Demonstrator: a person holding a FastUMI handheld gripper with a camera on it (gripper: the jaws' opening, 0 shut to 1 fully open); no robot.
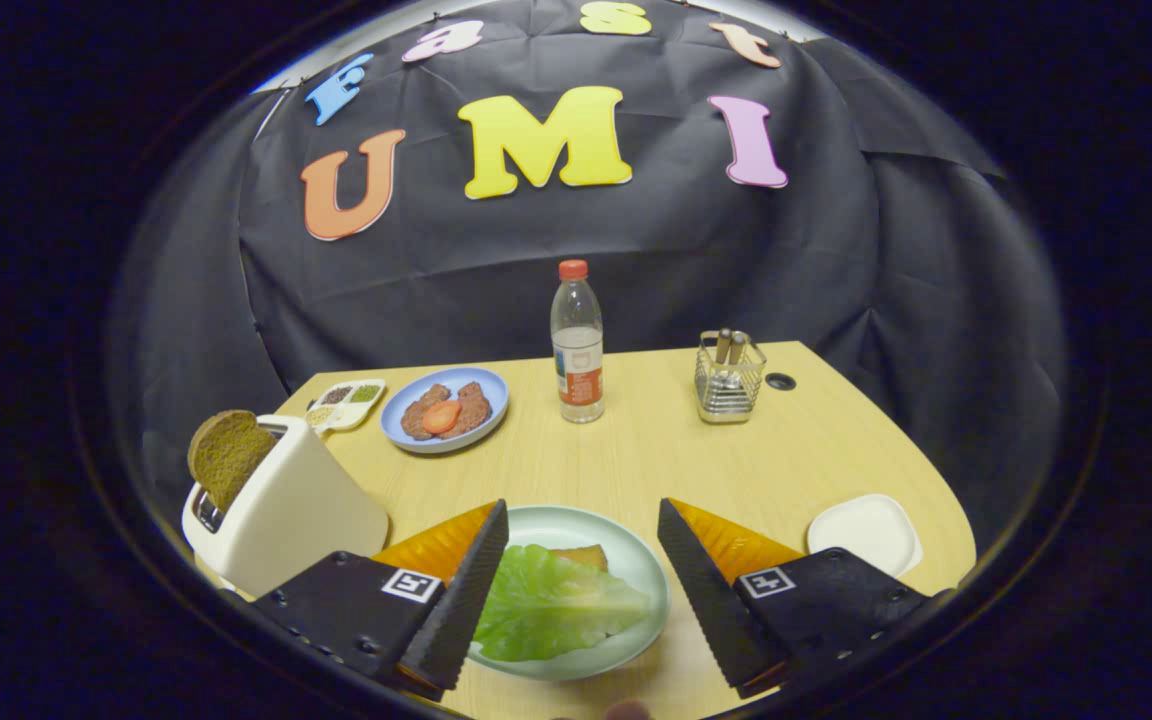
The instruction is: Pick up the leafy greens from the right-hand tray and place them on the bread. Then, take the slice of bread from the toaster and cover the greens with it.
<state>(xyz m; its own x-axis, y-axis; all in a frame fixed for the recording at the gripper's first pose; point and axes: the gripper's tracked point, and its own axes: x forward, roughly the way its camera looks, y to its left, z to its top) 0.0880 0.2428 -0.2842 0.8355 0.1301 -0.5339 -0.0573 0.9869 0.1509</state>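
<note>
Tabletop (636, 450): leafy greens (546, 605) crosswise between spread fingers (466, 590)

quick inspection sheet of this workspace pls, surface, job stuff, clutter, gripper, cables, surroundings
surface: wooden table, with a round hole near the far right corner
job's things: greens already lie on bread on the green plate; brown slice stands in the toaster; white tray on the right
clutter: water bottle; blue plate of food; seasoning dish; wire rack with utensils
grippers: hand-held gripper open, fingers either side of the greens, gripping nothing
cables: nothing seen
surroundings: black cloth wall behind the table
</note>
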